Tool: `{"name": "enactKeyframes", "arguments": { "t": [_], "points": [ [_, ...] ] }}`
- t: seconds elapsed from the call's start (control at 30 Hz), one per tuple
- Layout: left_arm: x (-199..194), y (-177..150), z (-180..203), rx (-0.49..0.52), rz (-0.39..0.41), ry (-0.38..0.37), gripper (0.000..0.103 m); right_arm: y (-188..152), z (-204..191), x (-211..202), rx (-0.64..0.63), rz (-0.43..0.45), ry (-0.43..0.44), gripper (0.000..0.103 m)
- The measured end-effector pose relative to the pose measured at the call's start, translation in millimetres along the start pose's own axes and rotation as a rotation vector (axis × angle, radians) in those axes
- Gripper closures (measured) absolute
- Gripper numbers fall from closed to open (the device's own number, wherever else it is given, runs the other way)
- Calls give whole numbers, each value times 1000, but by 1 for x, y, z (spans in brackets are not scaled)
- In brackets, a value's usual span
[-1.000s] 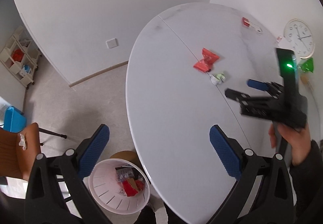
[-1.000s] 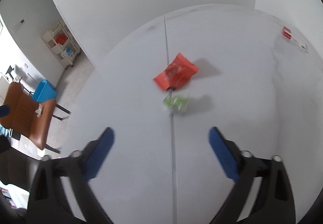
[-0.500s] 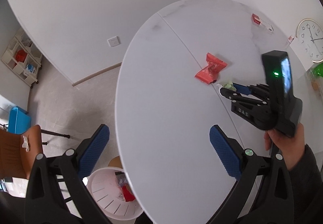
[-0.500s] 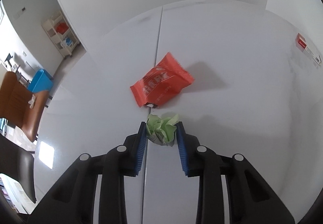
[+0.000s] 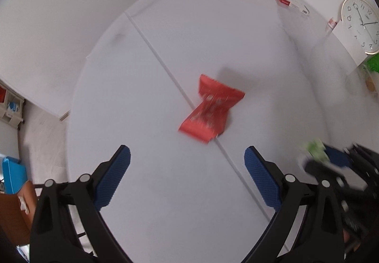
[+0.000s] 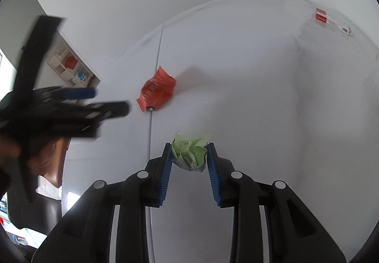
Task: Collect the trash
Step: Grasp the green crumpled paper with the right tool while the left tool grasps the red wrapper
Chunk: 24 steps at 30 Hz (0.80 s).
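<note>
A red snack wrapper (image 5: 211, 109) lies on the white table (image 5: 146, 192) across its centre seam, just ahead of my open, empty left gripper (image 5: 187, 156). It also shows in the right wrist view (image 6: 157, 91). My right gripper (image 6: 189, 148) is shut on a crumpled green paper ball (image 6: 190, 153) and holds it above the table. In the left wrist view the right gripper (image 5: 317, 156) shows blurred at the right with the green ball (image 5: 315, 148). In the right wrist view the left gripper (image 6: 104, 99) shows blurred at the left.
A red and white box (image 5: 291, 2) lies at the table's far right, also in the right wrist view (image 6: 331, 20). A wall clock (image 5: 361, 24) leans at the right by a green object (image 5: 373, 63). A shelf unit (image 6: 71, 66), a brown chair (image 5: 11, 213) and a blue bin (image 5: 11, 174) stand on the floor at the left.
My right gripper has closed on the green paper ball and lifted it off the table. My left gripper has moved forward over the table toward the red wrapper; the waste basket is out of view.
</note>
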<state>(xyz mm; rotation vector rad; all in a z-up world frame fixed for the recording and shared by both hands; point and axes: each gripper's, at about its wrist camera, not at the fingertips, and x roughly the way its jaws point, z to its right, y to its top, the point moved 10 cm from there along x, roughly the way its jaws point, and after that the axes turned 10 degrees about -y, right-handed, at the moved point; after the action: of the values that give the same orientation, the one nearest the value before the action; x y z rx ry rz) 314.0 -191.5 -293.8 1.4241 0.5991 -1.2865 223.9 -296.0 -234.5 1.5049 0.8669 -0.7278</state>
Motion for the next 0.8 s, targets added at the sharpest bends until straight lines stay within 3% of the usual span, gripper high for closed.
{"name": "enactKeyframes", "arguments": {
  "t": [0.23,0.4,0.8],
  "points": [
    [41,25,6,17,-30,-9,33,-8,4,-1,33,-3,38,71],
    [53,32,13,46,-28,-3,64,-10,6,3,42,-7,54,71],
    [26,22,20,11,1,-40,69,-9,3,5,28,-21,56,71]
  ]
}}
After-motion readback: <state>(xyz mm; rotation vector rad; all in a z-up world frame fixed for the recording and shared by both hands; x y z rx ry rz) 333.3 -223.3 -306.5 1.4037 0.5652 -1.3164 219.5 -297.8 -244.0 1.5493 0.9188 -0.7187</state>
